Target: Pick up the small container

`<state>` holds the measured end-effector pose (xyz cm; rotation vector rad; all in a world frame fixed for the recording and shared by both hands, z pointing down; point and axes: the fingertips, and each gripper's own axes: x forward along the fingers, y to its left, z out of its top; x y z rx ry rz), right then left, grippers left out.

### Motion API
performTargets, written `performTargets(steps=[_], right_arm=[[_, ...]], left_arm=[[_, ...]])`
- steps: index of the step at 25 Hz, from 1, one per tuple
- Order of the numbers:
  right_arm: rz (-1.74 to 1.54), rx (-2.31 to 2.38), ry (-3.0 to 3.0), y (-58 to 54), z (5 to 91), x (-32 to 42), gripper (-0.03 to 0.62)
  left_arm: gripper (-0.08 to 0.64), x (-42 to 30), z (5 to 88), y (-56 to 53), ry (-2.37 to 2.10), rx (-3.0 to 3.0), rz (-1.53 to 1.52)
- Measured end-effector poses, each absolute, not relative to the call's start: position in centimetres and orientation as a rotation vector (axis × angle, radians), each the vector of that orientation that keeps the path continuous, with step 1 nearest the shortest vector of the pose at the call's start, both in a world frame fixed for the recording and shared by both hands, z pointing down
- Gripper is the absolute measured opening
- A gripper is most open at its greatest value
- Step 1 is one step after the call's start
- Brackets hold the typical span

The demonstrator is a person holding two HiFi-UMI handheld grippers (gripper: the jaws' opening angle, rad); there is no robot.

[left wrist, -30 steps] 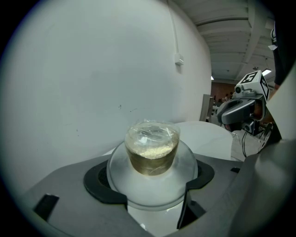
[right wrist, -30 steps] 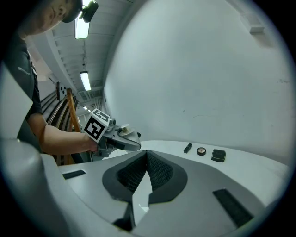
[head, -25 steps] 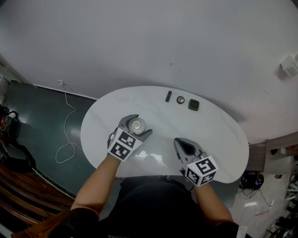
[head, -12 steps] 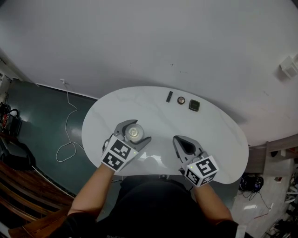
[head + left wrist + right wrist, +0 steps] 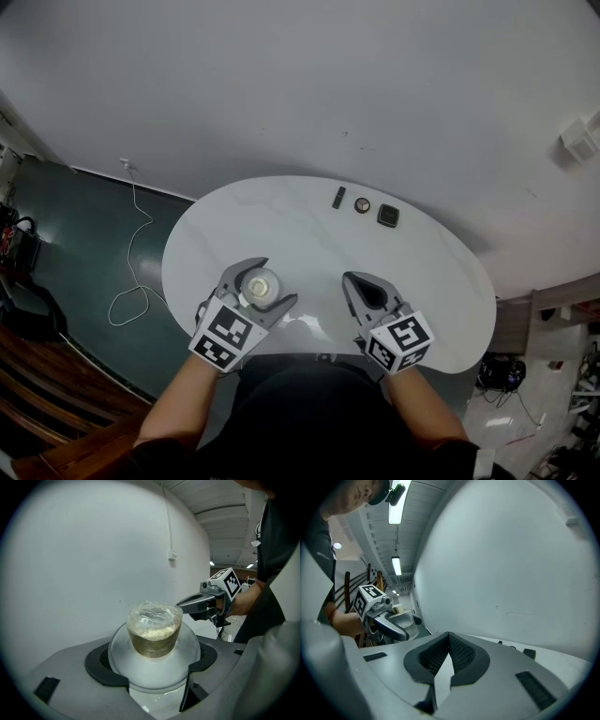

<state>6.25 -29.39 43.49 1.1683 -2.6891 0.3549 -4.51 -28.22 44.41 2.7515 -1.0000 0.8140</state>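
Frosted translucent plastic marks the small round container (image 5: 154,670), with a clear film-covered cup (image 5: 154,632) of pale crumbly filling rising from its middle. Your left gripper (image 5: 266,283) has hold of it. The jaws are open only as far as the container is wide, with the dark pads pressing its wall on both sides. It sits close to the near edge of the white oval counter (image 5: 431,262), toward the left end; whether it is clear of the surface I cannot tell.

To do the pick well, I judge you should raise it straight up and level, since the filling looks loose and the film thin. Squeeze no harder, as a smooth thin wall may flex or slip. Your right gripper (image 5: 449,643) has its jaws together on nothing, near the same edge and apart from the left; leave it there. A black bar (image 5: 338,196), a round disc (image 5: 362,204) and a dark square piece (image 5: 388,216) lie by the far edge, well apart from the lift.
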Motion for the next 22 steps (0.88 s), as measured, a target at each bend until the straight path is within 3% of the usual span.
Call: performTargets(steps=[22], right_arm=[[0.336,1.158,-2.665,-29.5,43.7,6.6,-0.005]], left_arm=[[0.347,-4.2,43.5,-27.6,-1.001,2.794,0.827]])
